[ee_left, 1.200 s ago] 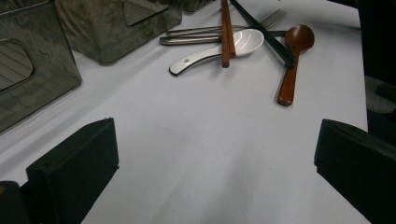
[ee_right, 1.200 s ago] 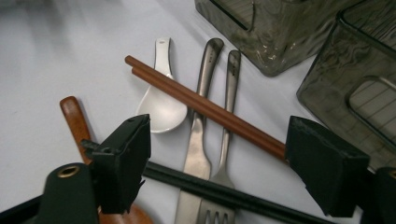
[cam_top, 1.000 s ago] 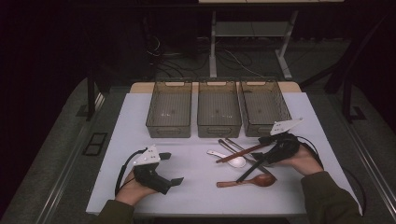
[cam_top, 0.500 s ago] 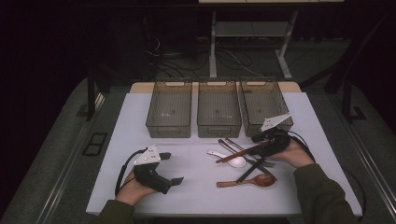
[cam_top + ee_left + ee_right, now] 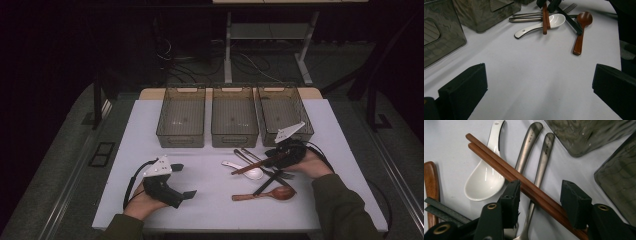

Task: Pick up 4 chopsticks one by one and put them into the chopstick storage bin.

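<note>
High view: the white table [image 5: 215, 200] carries three grey bins [image 5: 234, 122] in a row at its far edge. The left gripper [image 5: 176, 181] rests on the near left part of the table in the person's left hand, its jaws wide apart with nothing between them. The right gripper [image 5: 270, 159] sits over a heap of cutlery right of centre, in front of the right-hand bin. The brown chopsticks [image 5: 252, 165] run from that gripper toward the white spoon [image 5: 246, 170]. A wooden spoon [image 5: 267, 194] lies nearest the person.

Left gripper view: both black jaws stand far apart over bare table. Beyond them lie the white spoon [image 5: 541, 23], the brown chopsticks [image 5: 545, 18] across it, a pair of black chopsticks [image 5: 570, 21], the wooden spoon [image 5: 581, 31] and a fork [image 5: 544, 13].

Right gripper view: the right gripper [image 5: 540, 198] straddles the brown chopsticks [image 5: 506, 171], which lie side by side over two metal handles [image 5: 535, 152] and the bowl edge of the white spoon [image 5: 482, 181]. The jaws have just been closing and are half closed. The left jaw lies against the chopsticks; the other jaw stands clear of them, so they are not clamped.
</note>
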`<state>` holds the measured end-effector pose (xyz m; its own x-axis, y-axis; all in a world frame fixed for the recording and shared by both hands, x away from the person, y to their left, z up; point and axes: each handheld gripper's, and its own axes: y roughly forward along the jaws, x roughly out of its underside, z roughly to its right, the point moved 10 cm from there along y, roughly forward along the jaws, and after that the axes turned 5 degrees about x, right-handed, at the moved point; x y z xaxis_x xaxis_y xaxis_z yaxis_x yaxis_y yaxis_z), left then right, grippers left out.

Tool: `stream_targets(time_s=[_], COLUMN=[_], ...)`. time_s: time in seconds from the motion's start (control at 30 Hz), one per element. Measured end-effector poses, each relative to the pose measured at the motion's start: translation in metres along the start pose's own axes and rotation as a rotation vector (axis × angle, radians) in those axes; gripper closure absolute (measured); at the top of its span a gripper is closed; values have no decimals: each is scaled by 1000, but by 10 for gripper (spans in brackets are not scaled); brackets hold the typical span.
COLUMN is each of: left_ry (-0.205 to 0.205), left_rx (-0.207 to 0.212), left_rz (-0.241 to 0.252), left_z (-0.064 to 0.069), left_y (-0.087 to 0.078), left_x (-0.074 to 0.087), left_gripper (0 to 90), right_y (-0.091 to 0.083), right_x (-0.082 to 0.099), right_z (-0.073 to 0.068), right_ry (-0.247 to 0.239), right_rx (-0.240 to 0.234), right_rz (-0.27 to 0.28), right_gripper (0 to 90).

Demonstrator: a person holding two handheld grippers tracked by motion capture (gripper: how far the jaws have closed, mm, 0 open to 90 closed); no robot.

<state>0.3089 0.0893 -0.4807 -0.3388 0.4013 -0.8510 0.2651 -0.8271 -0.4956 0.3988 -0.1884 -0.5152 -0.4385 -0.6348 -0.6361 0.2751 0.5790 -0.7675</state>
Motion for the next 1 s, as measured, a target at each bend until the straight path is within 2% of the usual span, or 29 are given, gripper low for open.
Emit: stream_targets(time_s=[0.13, 0.53, 1.0], left_ry=[1, 0, 2], left_rx=[-1, -2, -3], left_rz=[-1, 2, -3], left_z=[0, 0, 0], left_y=[0, 0, 0], left_x=[0, 0, 0], left_gripper=[0, 0, 0], right_y=[-1, -1, -2], right_x=[0, -1, -1], right_z=[0, -2, -1], right_ry=[-6, -18, -9], right_rx=[0, 2, 2], right_rz=[3, 6, 10], right_gripper=[554, 591, 663])
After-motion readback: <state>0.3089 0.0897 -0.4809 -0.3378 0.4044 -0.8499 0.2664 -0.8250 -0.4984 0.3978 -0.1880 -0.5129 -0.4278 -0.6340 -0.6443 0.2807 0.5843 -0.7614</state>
